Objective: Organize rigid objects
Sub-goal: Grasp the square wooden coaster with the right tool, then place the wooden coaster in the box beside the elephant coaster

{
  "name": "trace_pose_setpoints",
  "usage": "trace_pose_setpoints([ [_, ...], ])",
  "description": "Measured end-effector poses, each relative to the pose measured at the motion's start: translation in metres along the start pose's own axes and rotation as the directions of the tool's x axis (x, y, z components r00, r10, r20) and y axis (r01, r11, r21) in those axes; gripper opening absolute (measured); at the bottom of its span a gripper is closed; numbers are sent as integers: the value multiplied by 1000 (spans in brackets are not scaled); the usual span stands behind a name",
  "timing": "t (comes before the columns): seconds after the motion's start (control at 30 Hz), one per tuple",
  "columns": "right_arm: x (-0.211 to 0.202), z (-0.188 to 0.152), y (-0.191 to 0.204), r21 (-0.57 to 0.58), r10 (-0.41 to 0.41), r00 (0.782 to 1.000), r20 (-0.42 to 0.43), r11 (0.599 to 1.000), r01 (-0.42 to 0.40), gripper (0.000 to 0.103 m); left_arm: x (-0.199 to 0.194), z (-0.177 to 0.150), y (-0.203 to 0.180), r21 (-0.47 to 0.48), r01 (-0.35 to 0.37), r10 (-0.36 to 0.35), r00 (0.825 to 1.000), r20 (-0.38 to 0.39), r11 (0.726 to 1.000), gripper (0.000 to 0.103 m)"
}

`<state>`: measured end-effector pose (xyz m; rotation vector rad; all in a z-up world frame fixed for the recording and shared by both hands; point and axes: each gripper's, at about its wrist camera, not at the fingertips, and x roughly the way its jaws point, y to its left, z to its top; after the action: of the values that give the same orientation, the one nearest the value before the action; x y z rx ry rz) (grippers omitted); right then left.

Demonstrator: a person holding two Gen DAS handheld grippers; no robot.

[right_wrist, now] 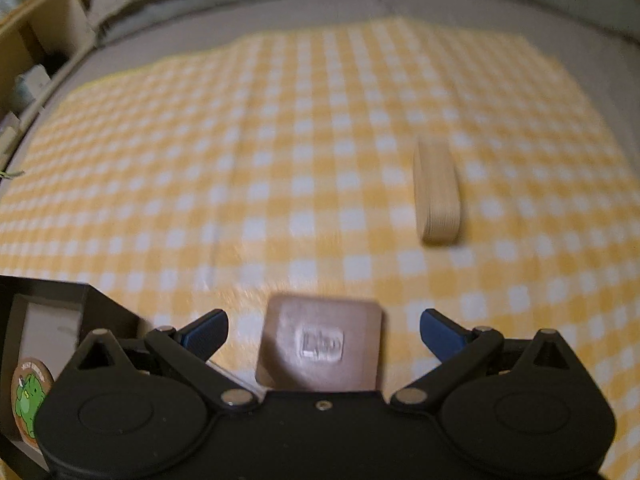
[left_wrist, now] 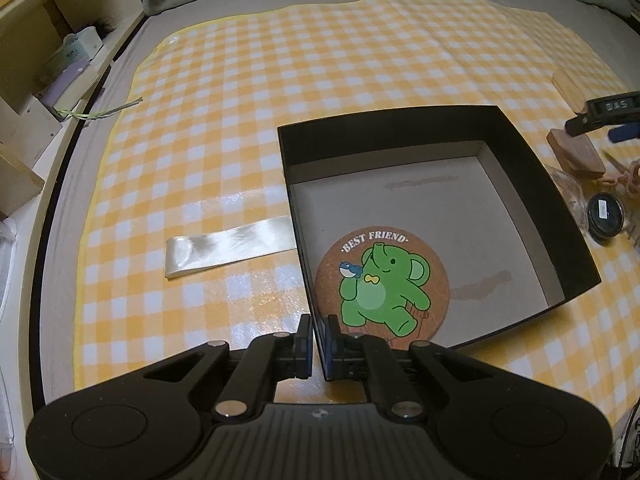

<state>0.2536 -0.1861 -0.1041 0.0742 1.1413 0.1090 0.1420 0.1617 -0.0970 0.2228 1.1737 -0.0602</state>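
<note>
Left tool (left_wrist: 316,338) clamped on near wall of box (left_wrist: 552,184); coaster (left_wrist: 382,286) inside, just ahead. Right tool (right_wrist: 324,334) wide; brown block (right_wrist: 320,344) between fingers, untouched, on cloth (right_wrist: 280,160).

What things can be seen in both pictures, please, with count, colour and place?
box: one, black, pale floor, on checked cloth
coaster: one, cork with green elephant, in box
ribbon: one, cream, left of box
wooden blocks: two, tan, right of box
round tin: one, dark, right of box
cloth: one, yellow-white
left gripper: shut on box wall
right gripper: open above brown block
</note>
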Motion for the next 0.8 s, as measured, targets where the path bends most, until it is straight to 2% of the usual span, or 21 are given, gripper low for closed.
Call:
trace_pose_setpoints([
  [0.13, 17, -1, 0, 23, 13, 999, -51, 1000, -12, 102, -1, -2, -1, 13, 1, -1, 1000, -1, 1000, 7],
  [0.27, 33, -3, -2, 54, 2, 996, -92, 999, 3, 92, -1, -3, 0, 8, 6, -6, 1000, -1, 1000, 7],
  [0.3, 37, -3, -3, 60, 42, 995, -94, 998, -36, 90, -1, -2, -1, 8, 7, -7, 1000, -1, 1000, 7],
  [0.5, 62, 5, 8, 42, 7, 994, -111, 999, -3, 86, -1, -1, 1, -5, -9, 9, 1000, -7, 1000, 7],
  [0.6, 72, 11, 22, 10, 11, 994, -110, 1000, -10, 77, -1, -1, 1, -7, -9, 9, 1000, -7, 1000, 7],
  [0.7, 63, 11, 38, -11, 1, 993, -114, 1000, -3, 76, -1, -1, 1, -9, -8, 8, 1000, -7, 1000, 7],
  [0.73, 58, 10, 42, -5, 54, 993, -109, 998, -55, 76, -1, -1, 1, -8, -8, 8, 1000, -7, 1000, 7],
  [0.8, 42, 13, 52, 17, 85, 993, -85, 996, -84, 76, -1, -1, 1, -10, -7, 7, 1000, -7, 1000, 7],
])
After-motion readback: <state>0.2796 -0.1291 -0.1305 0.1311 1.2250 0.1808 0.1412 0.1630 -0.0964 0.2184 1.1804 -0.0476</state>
